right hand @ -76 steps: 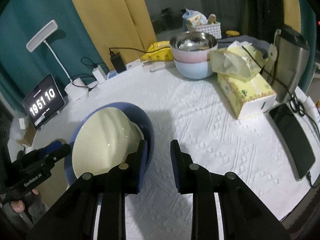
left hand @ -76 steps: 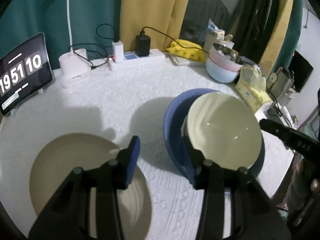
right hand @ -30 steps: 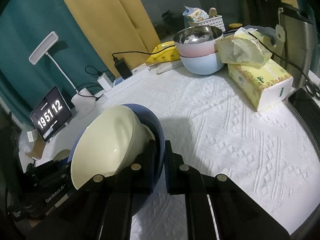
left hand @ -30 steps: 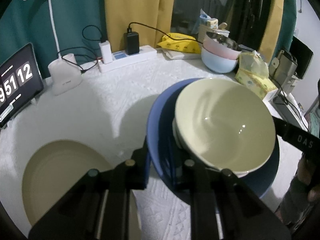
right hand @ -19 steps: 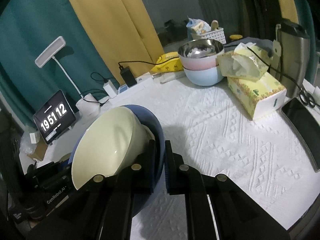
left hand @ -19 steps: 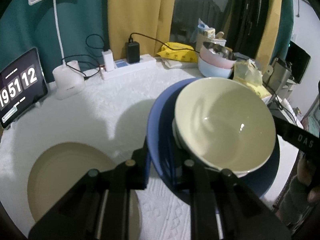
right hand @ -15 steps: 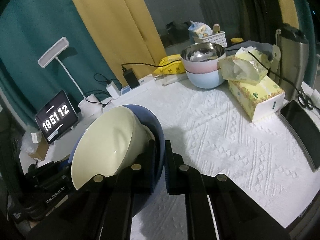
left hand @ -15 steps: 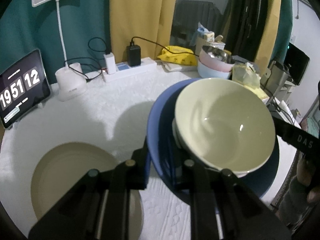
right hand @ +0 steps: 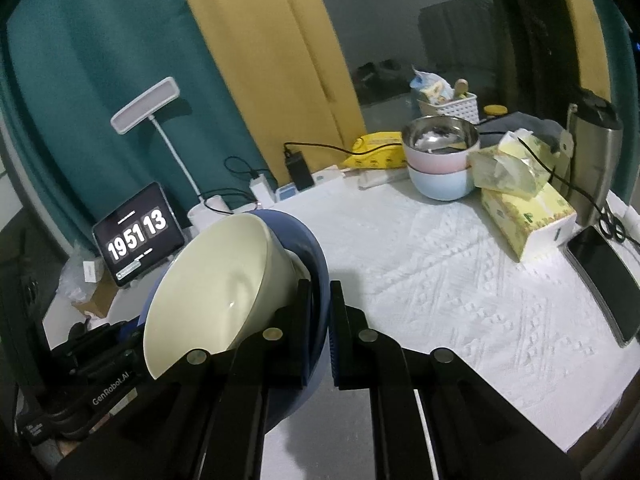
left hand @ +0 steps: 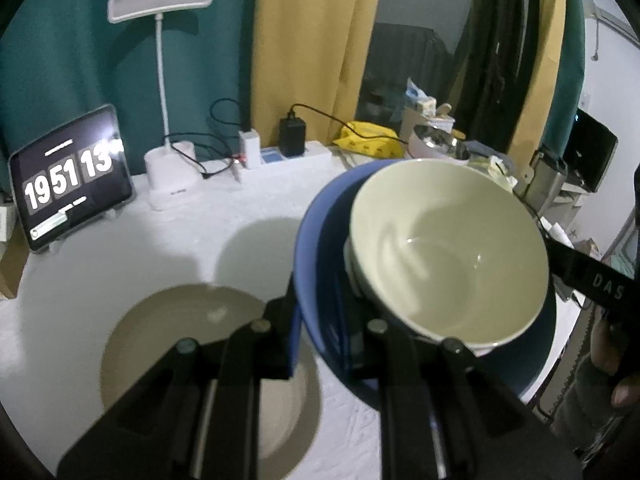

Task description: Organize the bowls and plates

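Jaws of left gripper and right gripper clamp blue bowl rim; cream bowl inside

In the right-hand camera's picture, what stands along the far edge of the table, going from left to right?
Clock display → desk lamp → black charger → yellow packet → stacked bowls → tissue box → steel flask.

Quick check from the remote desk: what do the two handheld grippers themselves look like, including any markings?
Both are black linkage frames with silver pivot rivets and blue pads inside the jaws. The left gripper body reads "GenRobot.AI" in the right wrist view; the right gripper shows "DAS" in the left wrist view.
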